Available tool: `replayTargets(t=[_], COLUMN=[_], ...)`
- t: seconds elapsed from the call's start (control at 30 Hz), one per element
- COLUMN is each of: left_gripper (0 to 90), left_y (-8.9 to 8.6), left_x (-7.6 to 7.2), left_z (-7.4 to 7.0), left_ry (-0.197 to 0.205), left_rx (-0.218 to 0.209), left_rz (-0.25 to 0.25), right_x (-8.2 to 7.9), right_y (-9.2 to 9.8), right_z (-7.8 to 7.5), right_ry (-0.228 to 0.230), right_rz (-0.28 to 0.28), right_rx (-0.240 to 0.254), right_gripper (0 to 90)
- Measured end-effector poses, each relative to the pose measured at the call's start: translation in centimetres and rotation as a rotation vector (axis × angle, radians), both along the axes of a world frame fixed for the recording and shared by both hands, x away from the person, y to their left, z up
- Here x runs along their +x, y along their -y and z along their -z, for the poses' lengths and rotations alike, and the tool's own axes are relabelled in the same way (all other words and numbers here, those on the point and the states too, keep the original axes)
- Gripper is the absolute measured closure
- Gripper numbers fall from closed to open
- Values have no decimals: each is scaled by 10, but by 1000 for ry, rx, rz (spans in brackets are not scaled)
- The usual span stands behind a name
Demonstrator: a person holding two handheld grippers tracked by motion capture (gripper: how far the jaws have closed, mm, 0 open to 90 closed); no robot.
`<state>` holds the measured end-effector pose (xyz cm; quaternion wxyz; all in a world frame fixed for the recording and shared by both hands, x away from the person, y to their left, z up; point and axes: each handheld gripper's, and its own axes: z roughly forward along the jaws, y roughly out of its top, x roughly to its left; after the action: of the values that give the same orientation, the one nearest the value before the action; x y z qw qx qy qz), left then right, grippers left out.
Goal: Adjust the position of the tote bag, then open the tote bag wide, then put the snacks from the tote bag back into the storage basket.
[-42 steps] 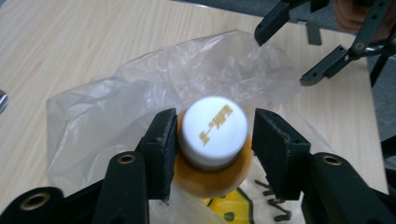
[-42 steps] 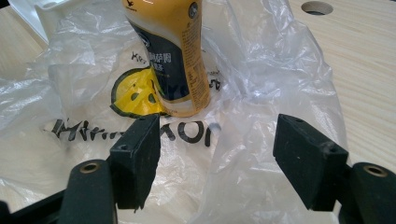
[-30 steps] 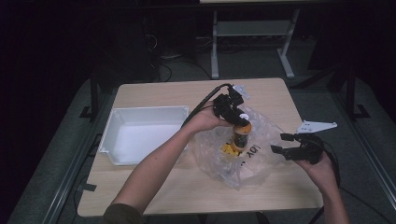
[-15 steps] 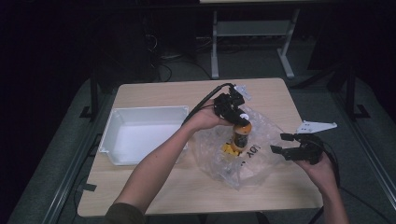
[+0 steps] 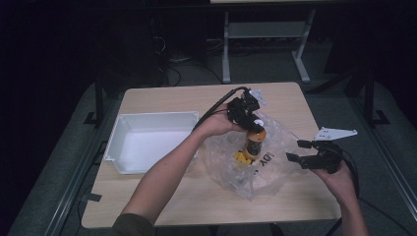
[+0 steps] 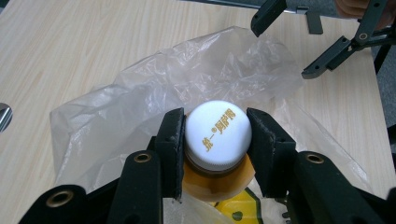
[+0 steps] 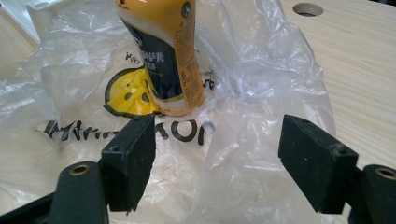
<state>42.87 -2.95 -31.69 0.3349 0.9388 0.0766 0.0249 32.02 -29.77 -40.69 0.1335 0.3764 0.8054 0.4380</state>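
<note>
**Bottle gripped by its cap over the bag**

The bottle stands upright on the clear plastic bag at the tabletop's right half. The left gripper clamps its white cap from above. The right gripper hovers just beside the bag, jaws wide and empty. This looks like the lift-out step: next, raise the bottle straight up, perhaps pinning the bag, toward the white bin.

I see a pale wooden surface, white tray lying at its left, crumpled clear plastic bag spread right of centre
</note>
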Motion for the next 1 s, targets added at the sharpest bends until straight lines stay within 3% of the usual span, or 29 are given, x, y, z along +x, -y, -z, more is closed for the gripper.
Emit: replayTargets(t=[0.17, 0.3, 0.47, 0.8, 1.0], left_gripper=[593, 593, 593, 593, 593], left_y=[0, -3, -4, -11, -16], left_x=[-1, -3, -9, -22, -30], left_z=[-13, -25, -39, -64, -80], left_ry=[24, 37, 57, 73, 89], left_rx=[4, -25, -29, 4, -27], left_rz=[-4, -9, -5, 8, -2], right_x=[0, 0, 0, -2, -3], right_y=[1, 1, 1, 0, 0], right_z=[1, 1, 1, 0, -1], right_ry=[-2, -3, -2, 5, 2], right_rz=[2, 2, 4, -2, 4], right_rx=[2, 2, 2, 3, 1], right_gripper=[260, 261, 260, 257, 257])
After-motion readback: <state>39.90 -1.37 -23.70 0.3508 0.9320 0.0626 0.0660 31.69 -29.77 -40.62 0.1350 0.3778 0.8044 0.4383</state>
